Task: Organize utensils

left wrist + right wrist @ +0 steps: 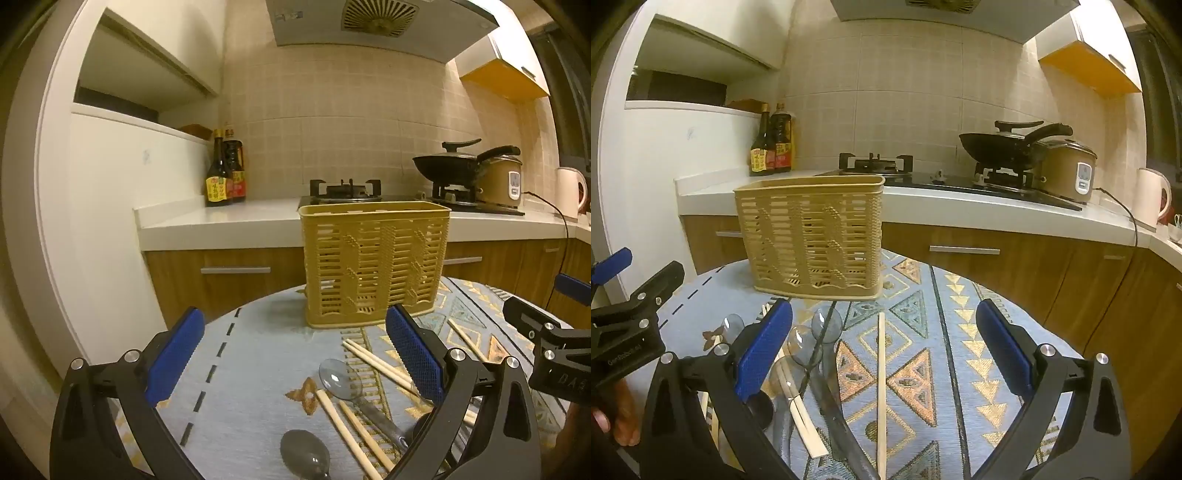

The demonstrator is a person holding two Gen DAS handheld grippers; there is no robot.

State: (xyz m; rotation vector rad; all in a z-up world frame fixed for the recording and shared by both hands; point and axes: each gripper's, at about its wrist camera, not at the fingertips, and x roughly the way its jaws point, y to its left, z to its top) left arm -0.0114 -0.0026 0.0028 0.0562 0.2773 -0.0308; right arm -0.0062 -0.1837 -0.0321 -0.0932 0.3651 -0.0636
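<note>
A tan slotted utensil basket (375, 264) stands upright at the far side of a round table; it also shows in the right wrist view (812, 236). Wooden chopsticks (380, 363) and clear grey plastic spoons (338, 378) lie loose on the patterned cloth in front of it. In the right wrist view a single chopstick (881, 391) lies between the fingers, with spoons (827, 326) and a chopstick pair (798, 402) to its left. My left gripper (295, 350) is open and empty above the utensils. My right gripper (884, 350) is open and empty.
The round table's cloth (960, 332) is blue with triangle patterns. Behind it runs a kitchen counter (221, 218) with sauce bottles (223, 170), a gas hob with a wok (447, 166), a rice cooker (502, 181) and a kettle (570, 190).
</note>
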